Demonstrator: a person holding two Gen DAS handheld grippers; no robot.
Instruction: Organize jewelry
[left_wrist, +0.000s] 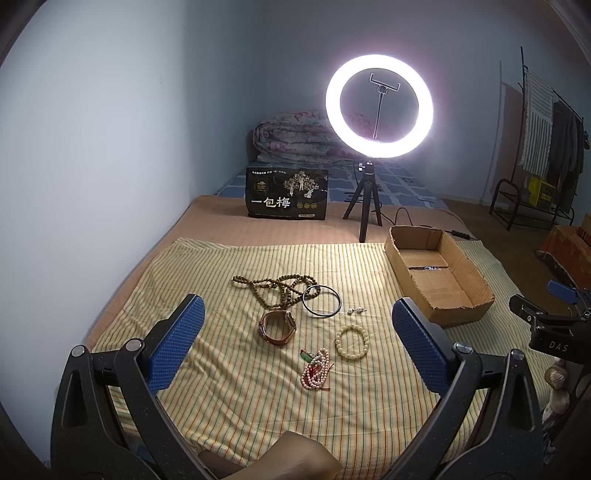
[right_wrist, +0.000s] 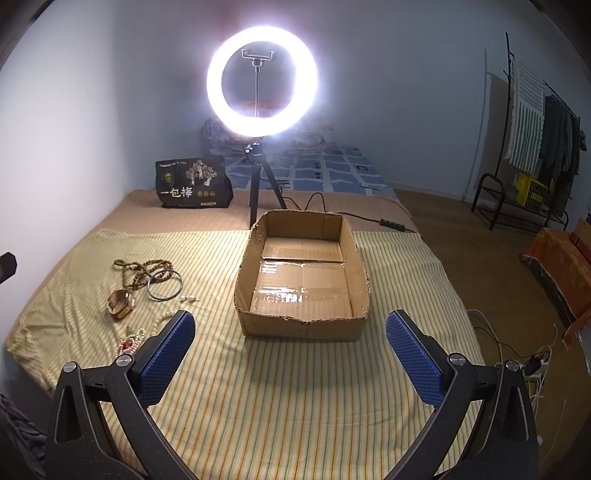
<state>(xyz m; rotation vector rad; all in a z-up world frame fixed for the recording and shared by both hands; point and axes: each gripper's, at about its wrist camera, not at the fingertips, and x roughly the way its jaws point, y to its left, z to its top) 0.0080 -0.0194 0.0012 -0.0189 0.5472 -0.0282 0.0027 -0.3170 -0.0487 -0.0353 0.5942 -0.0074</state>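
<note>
Cardboard box (right_wrist: 303, 280) sits empty on the striped cloth (left_wrist: 229, 398), right of the jewelry, which all lies loose on the cloth, none boxed yet. Left gripper (left_wrist: 295, 347) hovers above the pile with jaws spread wide, holding nothing; right gripper (right_wrist: 291, 354) faces the box, also spread and empty.

Handling guesses per piece:
- wooden bead necklace (left_wrist: 275, 290): long, limp, tangled; it will drape and swing, so pinch a bunched section, not a single strand. One loop overlaps the dark bangle (left_wrist: 321, 300) (may drag it along).
- dark bangle: stiff, thin, probably slick; clamp across the rim on the free side.
- watch (left_wrist: 277, 326): heaviest of the lot, strap curled and standing on edge; grip across the strap, not the face.
- cream bead bracelet (left_wrist: 352, 340): light, likely elastic, round beads may roll out of the pads; take it across one side of the loop.
- pink bead string (left_wrist: 314, 371) with green charm (left_wrist: 306, 356): soft heap, easy to bunch.
- small earrings (left_wrist: 356, 311): tiny, hardest to catch, could press into the soft cloth.
</note>
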